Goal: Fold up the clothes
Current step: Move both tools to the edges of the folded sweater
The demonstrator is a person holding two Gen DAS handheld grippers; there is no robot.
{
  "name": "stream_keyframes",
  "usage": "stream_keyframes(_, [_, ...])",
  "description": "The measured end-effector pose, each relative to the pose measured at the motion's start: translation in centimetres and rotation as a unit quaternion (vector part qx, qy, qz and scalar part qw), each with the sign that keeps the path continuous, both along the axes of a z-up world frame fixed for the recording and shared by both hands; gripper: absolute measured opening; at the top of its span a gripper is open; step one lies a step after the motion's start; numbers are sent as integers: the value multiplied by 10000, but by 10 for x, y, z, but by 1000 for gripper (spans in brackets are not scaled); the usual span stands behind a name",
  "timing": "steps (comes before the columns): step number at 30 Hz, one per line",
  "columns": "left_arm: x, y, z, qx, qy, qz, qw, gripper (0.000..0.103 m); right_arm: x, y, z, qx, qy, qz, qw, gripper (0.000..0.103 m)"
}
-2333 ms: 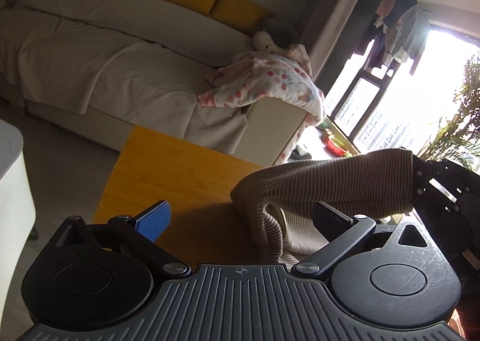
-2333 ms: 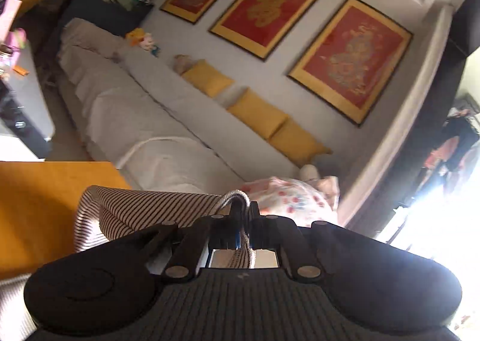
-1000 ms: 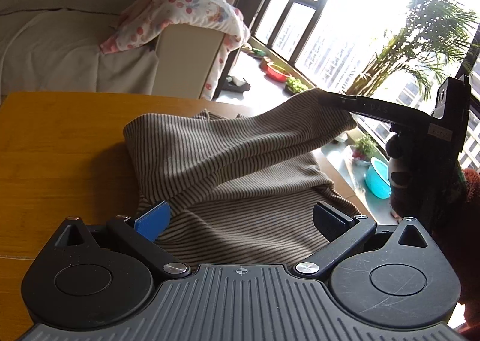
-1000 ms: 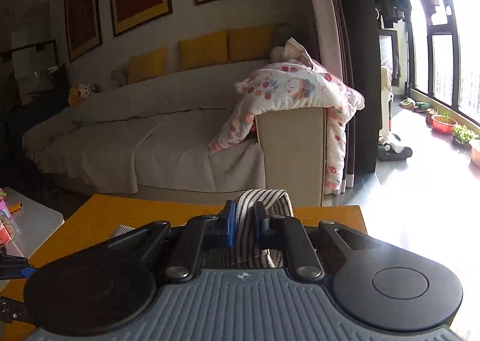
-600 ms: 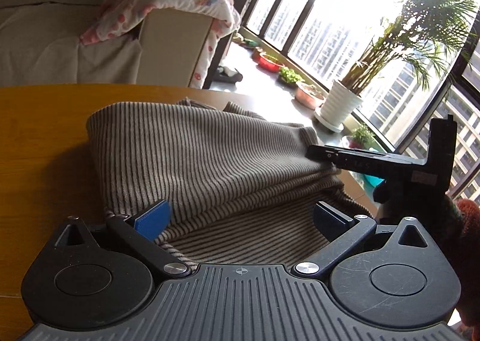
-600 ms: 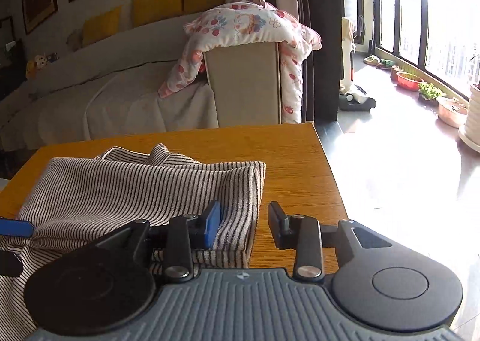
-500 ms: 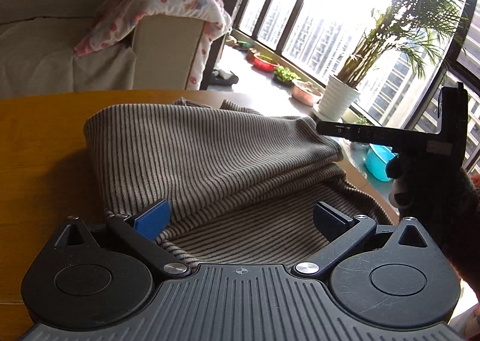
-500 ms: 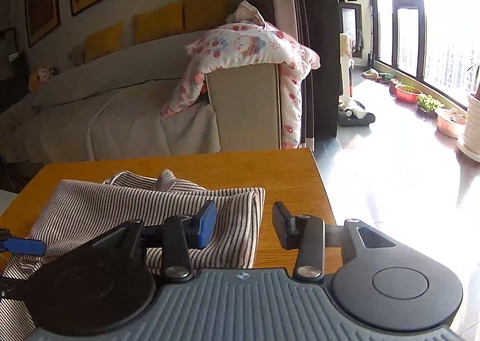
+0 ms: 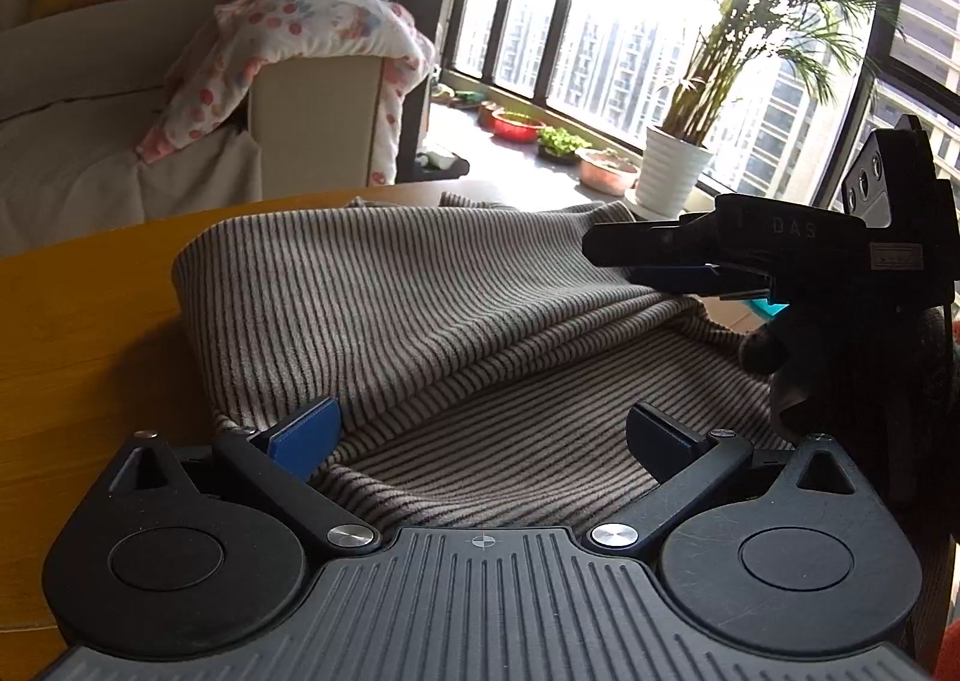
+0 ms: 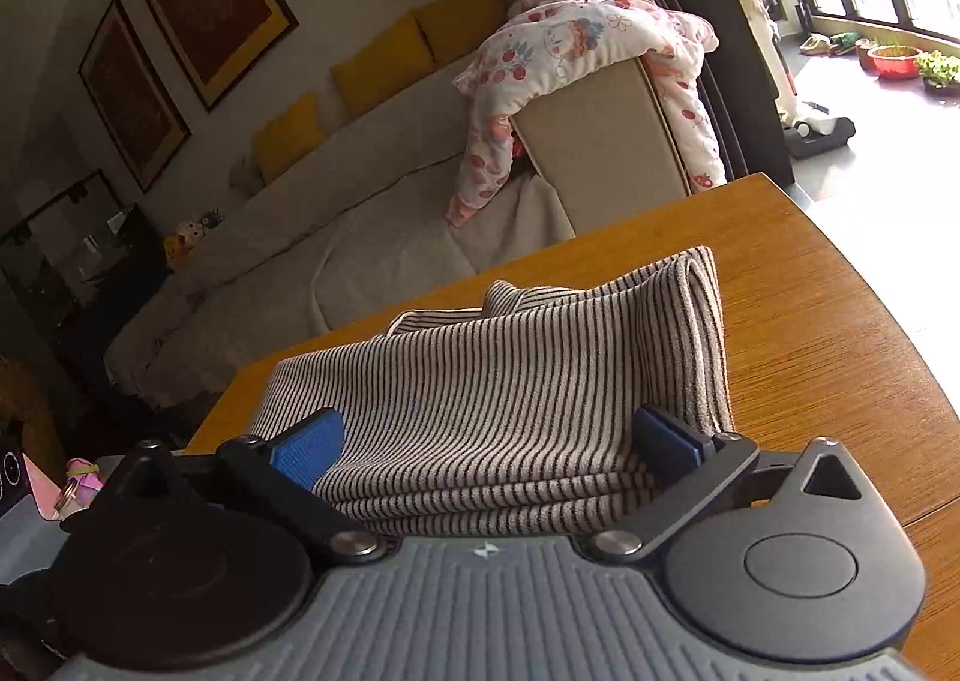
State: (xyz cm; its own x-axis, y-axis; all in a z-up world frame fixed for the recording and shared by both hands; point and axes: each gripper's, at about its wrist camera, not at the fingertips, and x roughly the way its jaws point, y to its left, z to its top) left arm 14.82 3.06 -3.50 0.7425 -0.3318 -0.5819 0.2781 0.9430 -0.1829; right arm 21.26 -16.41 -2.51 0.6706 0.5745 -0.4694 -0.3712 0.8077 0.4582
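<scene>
Striped knit top [image 10: 510, 381] lies folded in layers on the counter [image 10: 810, 321], 12 o'clock from my right tongs [image 10: 489, 441]. Looks soft, light, floppy; I'd grab the thick folded edge at 1 o'clock. One garment, two tongs. Right jaws opening, cloth between, unpinched; left tongs [image 9: 480, 429] wide apart, empty.

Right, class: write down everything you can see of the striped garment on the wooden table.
The striped garment is a soft, ribbed-looking knit in beige with thin dark stripes. It lies folded over itself in several layers on the wooden table, with a rounded fold along its right edge and rumpled folds at the far side. The right tool, jaws opening, straddles its near edge; the left tool stands open over it.
</scene>
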Motion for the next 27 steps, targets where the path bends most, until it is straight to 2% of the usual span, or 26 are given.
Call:
stream_keyframes(4, [-2,6,3,-66,67,-100,9999,103,-1,5,0,-44,-33,-17,10000,103])
stream_keyframes(7, [11,18,19,-235,23,-237,9994,103,0,3,-1,67,-23,-52,10000,103])
stream_keyframes(10, [30,32,38,-532,-307,-5,9981,103,2,-1,-2,232,-1,-72,9997,103])
stream_keyframes(11, [40,36,38,-648,-297,142,9974,103,3,-3,-3,320,16,-68,9995,103])
stream_keyframes(14, [73,46,23,-975,47,667,9930,103,6,-11,-5,598,97,-5,9982,103])
stream_keyframes(16, [85,50,8,-1105,281,812,9902,103,8,-12,-6,671,127,41,9977,103])
stream_keyframes(17, [86,48,6,-1024,261,785,9913,103,9,-12,-6,645,124,46,9978,103])
stream_keyframes(21, [85,37,10,-480,271,608,9966,103,10,1,8,72,-54,113,9999,103])
stream_keyframes(23, [85,43,11,-593,326,583,9960,103,8,8,25,-505,-629,-72,9967,100])
stream_keyframes(24, [85,47,12,-699,352,582,9952,103,8,11,33,-808,-864,-177,9928,92])
stream_keyframes(25, [85,51,12,-820,382,589,9942,103,16,12,36,-1021,-787,-204,9914,87])
stream_keyframes(26, [84,56,14,-960,417,631,9925,103,23,13,39,-1223,-687,-227,9899,77])
stream_keyframes(27, [84,61,17,-1104,453,698,9904,103,33,11,35,-1345,-417,-219,9898,70])
